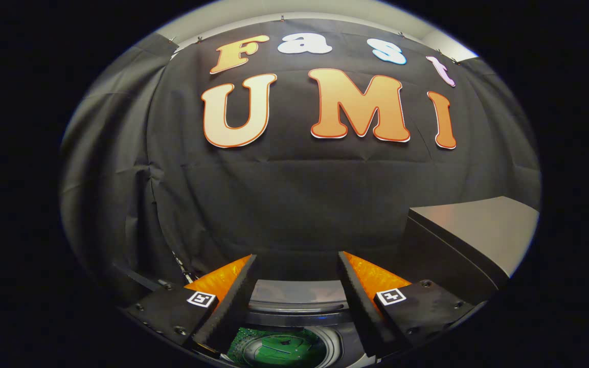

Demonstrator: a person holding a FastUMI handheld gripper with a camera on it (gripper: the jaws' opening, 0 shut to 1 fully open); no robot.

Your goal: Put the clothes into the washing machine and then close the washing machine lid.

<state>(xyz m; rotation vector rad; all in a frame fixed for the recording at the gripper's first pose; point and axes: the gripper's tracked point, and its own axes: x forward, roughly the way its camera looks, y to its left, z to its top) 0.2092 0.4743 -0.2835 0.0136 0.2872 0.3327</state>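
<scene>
washer (pixel 299 301) open, drum (pixel 279 350) green-lit, just below and between fingers | clothes: can't tell if any inside | gripper (pixel 297 306) spread, nothing pinched, hovering over drum mouth, likely lined up for a drop or lid reach | grey box (pixel 473 240) near on right; free room ahead to booth cloth

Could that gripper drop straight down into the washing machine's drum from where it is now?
Probably yes. The gripper is open and holds nothing, and the washing machine drum lies uncovered just below, between its fingers. The grey box stands off to the side, out of the way.
</scene>
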